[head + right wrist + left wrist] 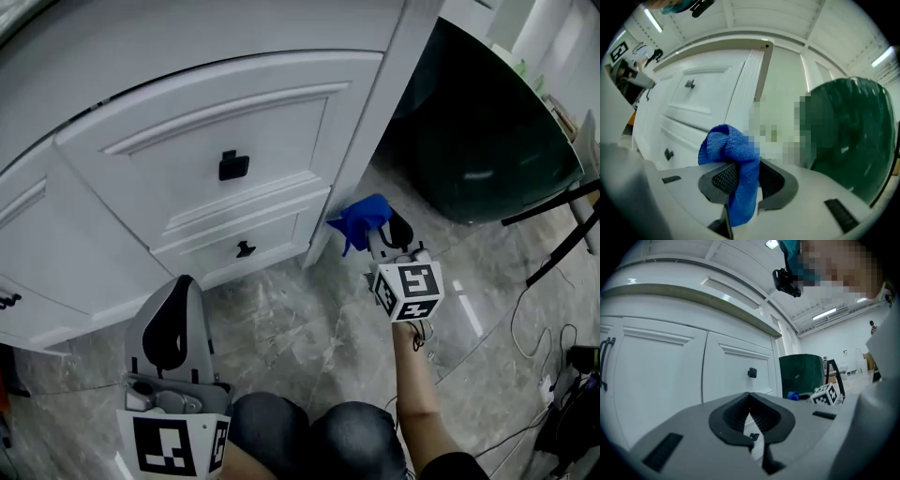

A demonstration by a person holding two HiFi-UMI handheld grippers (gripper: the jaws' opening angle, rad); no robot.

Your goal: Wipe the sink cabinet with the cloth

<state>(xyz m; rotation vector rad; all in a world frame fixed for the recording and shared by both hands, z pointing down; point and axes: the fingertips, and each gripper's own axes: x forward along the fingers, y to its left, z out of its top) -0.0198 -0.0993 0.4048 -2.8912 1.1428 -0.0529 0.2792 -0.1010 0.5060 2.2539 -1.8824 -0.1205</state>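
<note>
The white sink cabinet (216, 131) fills the upper left of the head view, with black drawer handles (233, 166). My right gripper (379, 226) is shut on a blue cloth (362, 219), which sits right beside the cabinet's lower right corner post (349, 178). In the right gripper view the blue cloth (732, 164) bunches up between the jaws in front of the post (752, 89). My left gripper (172, 336) hangs low over the floor, away from the cabinet, its jaws shut with nothing between them. The left gripper view shows the cabinet doors (670, 376).
A dark green bin (478, 131) stands right of the cabinet. The floor is grey marble tile (300, 319). Black stand legs (562, 234) and cables (544, 347) lie at the right. The person's knees (309, 436) are at the bottom.
</note>
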